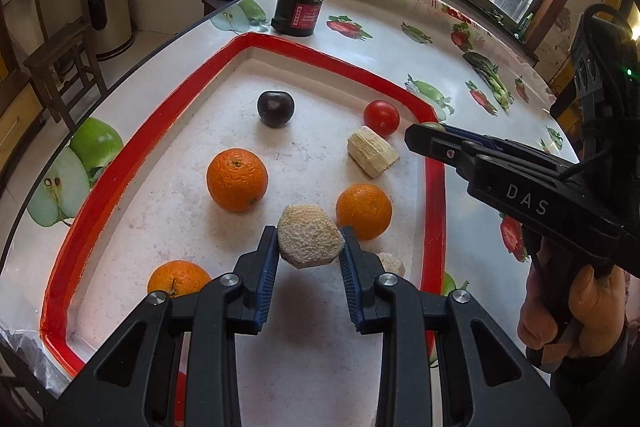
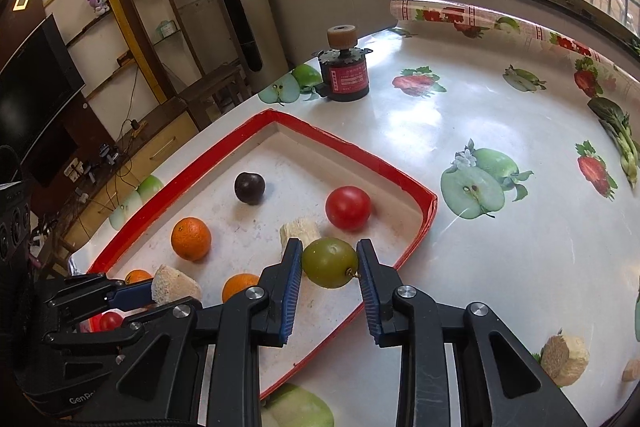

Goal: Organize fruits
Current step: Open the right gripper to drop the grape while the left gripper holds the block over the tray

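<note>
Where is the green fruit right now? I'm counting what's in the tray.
The green fruit is clamped in the right gripper, above the red tray near its right corner, just in front of the tomato.

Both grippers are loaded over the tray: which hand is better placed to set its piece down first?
Probably left: the left gripper holds its pale chunk over bare tray floor, while the right gripper holds its green fruit nearer the rim.

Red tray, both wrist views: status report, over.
Left gripper shut on beige loofah chunk, over red tray. Right gripper shut on green plum, above tray's near edge. Oranges, tomato close below; nothing blocking.
</note>
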Demonstrator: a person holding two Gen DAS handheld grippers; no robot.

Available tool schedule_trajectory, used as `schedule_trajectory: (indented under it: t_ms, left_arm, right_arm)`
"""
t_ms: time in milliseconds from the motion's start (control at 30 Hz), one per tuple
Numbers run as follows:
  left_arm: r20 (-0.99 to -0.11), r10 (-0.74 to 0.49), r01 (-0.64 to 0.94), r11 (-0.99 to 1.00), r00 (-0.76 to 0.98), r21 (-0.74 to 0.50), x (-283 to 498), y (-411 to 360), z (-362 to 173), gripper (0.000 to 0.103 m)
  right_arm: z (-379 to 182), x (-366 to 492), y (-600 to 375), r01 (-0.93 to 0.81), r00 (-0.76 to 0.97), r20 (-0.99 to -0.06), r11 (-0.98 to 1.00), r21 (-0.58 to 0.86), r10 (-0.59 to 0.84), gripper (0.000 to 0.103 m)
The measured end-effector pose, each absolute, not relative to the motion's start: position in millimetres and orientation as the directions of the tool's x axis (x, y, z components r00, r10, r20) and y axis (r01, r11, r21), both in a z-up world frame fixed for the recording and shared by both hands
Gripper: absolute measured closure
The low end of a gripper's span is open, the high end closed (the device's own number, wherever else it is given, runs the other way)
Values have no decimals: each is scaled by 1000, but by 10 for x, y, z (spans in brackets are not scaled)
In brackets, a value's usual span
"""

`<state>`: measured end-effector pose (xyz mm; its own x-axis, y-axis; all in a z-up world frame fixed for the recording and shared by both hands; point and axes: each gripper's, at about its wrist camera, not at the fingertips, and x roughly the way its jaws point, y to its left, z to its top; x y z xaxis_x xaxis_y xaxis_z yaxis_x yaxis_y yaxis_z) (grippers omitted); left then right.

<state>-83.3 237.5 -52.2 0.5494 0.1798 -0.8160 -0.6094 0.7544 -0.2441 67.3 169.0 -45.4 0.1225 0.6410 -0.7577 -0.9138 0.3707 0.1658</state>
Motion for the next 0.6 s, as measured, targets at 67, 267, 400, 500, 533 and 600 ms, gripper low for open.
schedule_trajectory:
  t_ms: [67,267,400,500,533,600]
  left_arm:
    - [-818,178,-609,754,547,-244,-825,2384,-542,75]
    - [-825,167,-611,752,540,-248,-795,2390,-603,75]
    - [-831,160,-617,745,533,-252,-788,2401,-636,75]
    - [-840,173,-631,739,515,-235,-781,2395,-632,75]
    - [-841,174,-634,737,512,-234,-782,2396,-631,75]
    - [-843,177,-640,732,509,-233,-791,2393,-630,68]
  right_arm:
    - [-479,697,1726,-914,125,-762,372,160,636,73]
    - [-542,736,1783,-914,126,-767,374,157,629,73]
    - [-565,736,1789,-913,129,-768,377,154,627,73]
    - [-557,746,1774,-911,123,-767,378,164,630,73]
    - [-550,744,1766,-911,122,-766,377,165,631,73]
    - [-533,738,1745,-911,123,-765,377,166,633,73]
